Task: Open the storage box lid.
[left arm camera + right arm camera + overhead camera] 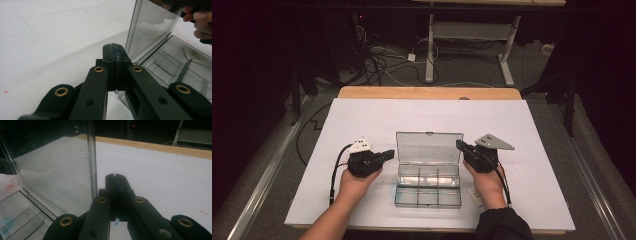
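A clear plastic compartment box [428, 186] lies open on the white sheet, its lid [429, 148] standing upright at the back. My left gripper [390, 154] is shut with nothing between its jaws, tips just left of the lid's edge [132, 37]. My right gripper [459, 145] is also shut and empty, tips right beside the lid's right edge [92, 157]. The left gripper view looks past its tips [115, 47] into empty compartments [175, 65]. In the right gripper view the tips [115, 177] sit right of the lid.
A white sheet [362, 115] covers the wooden table [427, 92]. A small white card [475, 196] lies by the right wrist. Beyond the table are a desk frame [472, 35] and floor cables [377, 60]. Red specks dot the sheet [203, 212].
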`<state>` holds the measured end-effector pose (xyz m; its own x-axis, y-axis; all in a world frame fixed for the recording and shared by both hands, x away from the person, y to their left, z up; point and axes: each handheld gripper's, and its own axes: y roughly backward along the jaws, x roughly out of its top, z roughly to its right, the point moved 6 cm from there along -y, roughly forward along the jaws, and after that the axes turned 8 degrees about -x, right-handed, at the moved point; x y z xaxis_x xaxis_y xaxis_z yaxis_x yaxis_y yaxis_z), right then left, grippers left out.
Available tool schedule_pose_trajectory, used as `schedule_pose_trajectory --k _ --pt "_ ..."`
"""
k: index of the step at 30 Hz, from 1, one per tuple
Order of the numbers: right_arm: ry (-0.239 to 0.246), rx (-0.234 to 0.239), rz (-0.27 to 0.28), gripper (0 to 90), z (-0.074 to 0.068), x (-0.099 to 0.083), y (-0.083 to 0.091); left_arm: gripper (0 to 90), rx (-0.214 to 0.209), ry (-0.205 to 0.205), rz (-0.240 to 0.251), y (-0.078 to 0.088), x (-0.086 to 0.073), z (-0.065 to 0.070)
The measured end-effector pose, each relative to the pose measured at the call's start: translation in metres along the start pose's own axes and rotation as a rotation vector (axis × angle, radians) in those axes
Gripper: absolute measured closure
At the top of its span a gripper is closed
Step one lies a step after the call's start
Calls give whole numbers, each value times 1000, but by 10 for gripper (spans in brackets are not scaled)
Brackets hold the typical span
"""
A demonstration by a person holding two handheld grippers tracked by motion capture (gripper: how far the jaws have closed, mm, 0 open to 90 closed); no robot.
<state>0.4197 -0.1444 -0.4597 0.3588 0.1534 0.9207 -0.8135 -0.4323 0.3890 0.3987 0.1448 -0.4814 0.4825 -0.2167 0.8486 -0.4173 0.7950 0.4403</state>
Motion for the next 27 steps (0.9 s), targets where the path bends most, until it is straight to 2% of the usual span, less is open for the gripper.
schedule_pose_trajectory --k 5,8,14,21,27 --pt "0 1 0 894 0 0 0 880 13 13 -6 -7 11 -6" --pt "3 2 0 895 0 0 -1 880 17 7 -13 -11 19 -8" --pt "5 -1 -4 894 1 1 -2 880 1 18 -7 -17 30 -10" --pt "10 -13 -21 894 3 0 -7 880 -8 12 -8 -24 36 -7" --pt "13 -23 -47 894 4 -3 -12 880 -2 25 -16 -27 36 -11"
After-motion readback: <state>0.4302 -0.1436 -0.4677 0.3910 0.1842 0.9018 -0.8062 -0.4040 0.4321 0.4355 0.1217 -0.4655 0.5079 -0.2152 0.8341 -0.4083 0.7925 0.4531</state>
